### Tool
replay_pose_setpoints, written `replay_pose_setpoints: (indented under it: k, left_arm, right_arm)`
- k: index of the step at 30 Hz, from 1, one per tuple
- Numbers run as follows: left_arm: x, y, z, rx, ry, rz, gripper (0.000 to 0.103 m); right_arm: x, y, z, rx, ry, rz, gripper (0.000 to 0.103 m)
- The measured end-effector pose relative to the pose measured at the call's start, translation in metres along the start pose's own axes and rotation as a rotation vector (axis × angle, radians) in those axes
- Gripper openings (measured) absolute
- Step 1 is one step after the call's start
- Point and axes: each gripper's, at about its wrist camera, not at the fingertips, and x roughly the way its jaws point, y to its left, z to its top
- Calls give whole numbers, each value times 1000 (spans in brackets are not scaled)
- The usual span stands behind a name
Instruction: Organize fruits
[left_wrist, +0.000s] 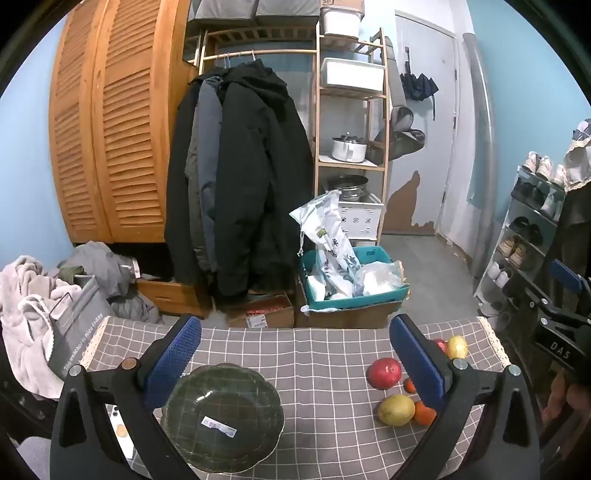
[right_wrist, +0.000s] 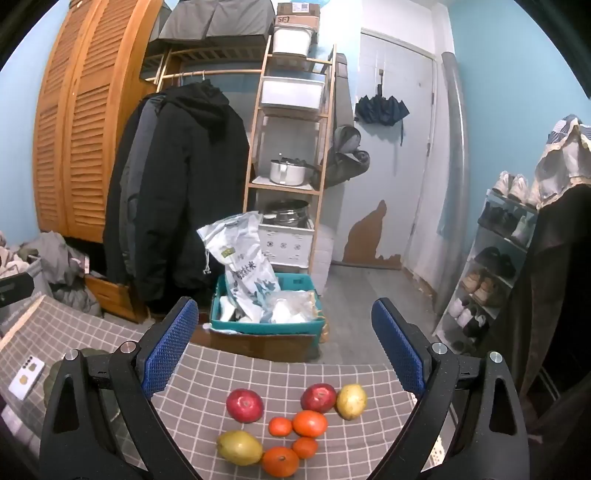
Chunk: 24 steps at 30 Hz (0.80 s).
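Fruit pile (right_wrist: 291, 424) just below right gripper (right_wrist: 284, 350), jaws wide, empty | bowl (left_wrist: 221, 413) under left gripper (left_wrist: 295, 358), wide, empty | right nearer fruit

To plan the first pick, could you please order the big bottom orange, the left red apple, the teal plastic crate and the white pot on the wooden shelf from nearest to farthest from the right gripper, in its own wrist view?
From the right gripper, open above the table:
1. Big bottom orange, nearest table edge.
2. Left red apple, mid-table.
3. Teal plastic crate, floor beyond table.
4. White pot, shelf behind.
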Motion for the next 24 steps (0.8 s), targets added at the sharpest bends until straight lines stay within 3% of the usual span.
replay_pose_setpoints:
  k: [24]
  left_arm:
    - [-1, -3, 1, 31, -6, 26, 103]
  right_arm:
    - [0, 6, -3, -13, -2, 2, 93]
